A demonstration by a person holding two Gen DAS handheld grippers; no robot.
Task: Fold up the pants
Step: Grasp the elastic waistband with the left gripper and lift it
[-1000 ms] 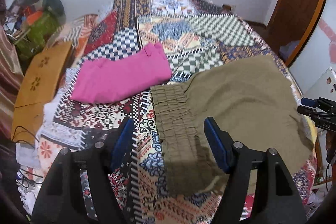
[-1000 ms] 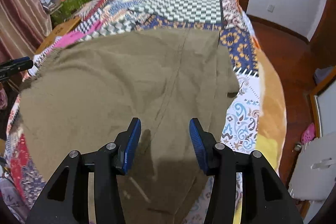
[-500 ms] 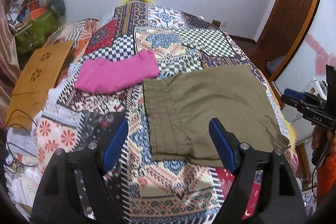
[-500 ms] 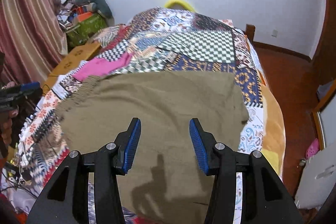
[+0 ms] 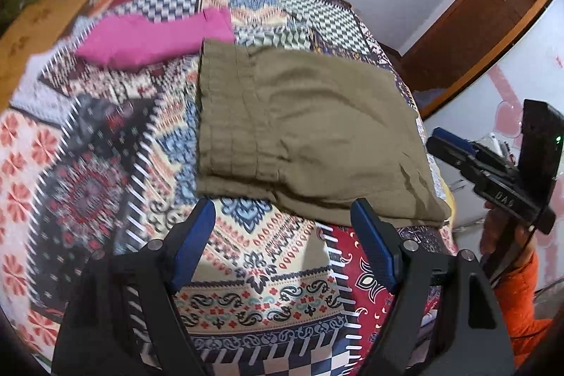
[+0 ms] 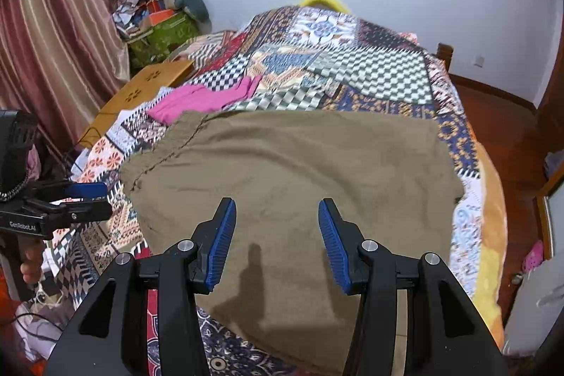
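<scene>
Olive-brown pants point(image 5: 310, 133) lie folded on the patchwork bedspread, the elastic waistband at their left edge; they also show in the right wrist view point(image 6: 299, 178). My left gripper point(image 5: 282, 242) is open and empty, held above the bedspread just short of the pants' near edge. My right gripper point(image 6: 276, 235) is open and empty above the pants' near right part. Each gripper shows in the other's view, the right one point(image 5: 454, 147) beside the bed's right side and the left one point(image 6: 84, 196) at its left side.
A folded pink garment point(image 5: 155, 37) lies beyond the pants' waistband. The patchwork bedspread point(image 6: 352, 66) covers the bed. A wooden board point(image 6: 141, 94) and a pile of bags point(image 6: 158, 27) stand to the left by a curtain. Wooden floor point(image 6: 493, 101) lies to the right.
Both grippers have pulled back and up from the pants, staying open. The left one now sits off the pants' near edge; the views show more of the bed.
</scene>
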